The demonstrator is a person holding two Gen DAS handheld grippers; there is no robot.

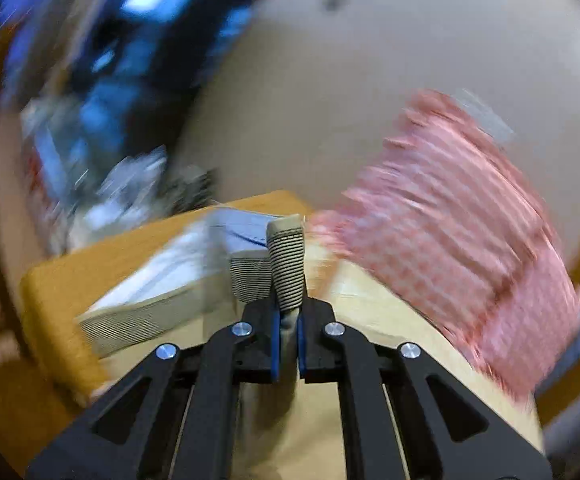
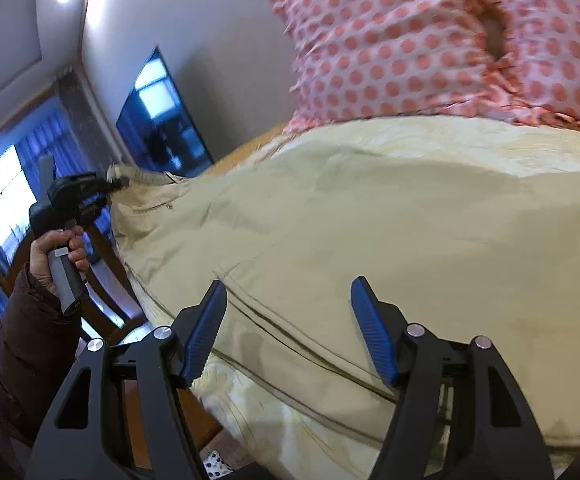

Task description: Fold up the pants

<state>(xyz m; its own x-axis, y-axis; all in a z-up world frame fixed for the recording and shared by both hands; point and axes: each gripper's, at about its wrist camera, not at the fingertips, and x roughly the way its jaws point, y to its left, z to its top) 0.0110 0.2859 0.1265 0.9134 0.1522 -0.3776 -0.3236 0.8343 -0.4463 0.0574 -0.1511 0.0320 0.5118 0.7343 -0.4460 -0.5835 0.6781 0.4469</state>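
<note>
Beige pants [image 2: 369, 220] lie spread over a pale yellow bed cover [image 2: 274, 412]. My left gripper [image 1: 288, 320] is shut on the pants' ribbed cuff [image 1: 286, 264], which sticks up between the blue pads. It also shows in the right wrist view [image 2: 108, 188], lifting a corner of the pants at the bed's left edge. My right gripper [image 2: 288, 328] is open, its blue pads [image 2: 206, 332] wide apart just above the pants fabric, holding nothing.
A pink polka-dot pillow [image 2: 429, 40] lies at the head of the bed, also seen blurred in the left wrist view [image 1: 449, 220]. A wall TV [image 2: 162, 120] and blue curtains [image 2: 42, 140] are to the left. A wooden bed frame [image 1: 58, 292] edges the bed.
</note>
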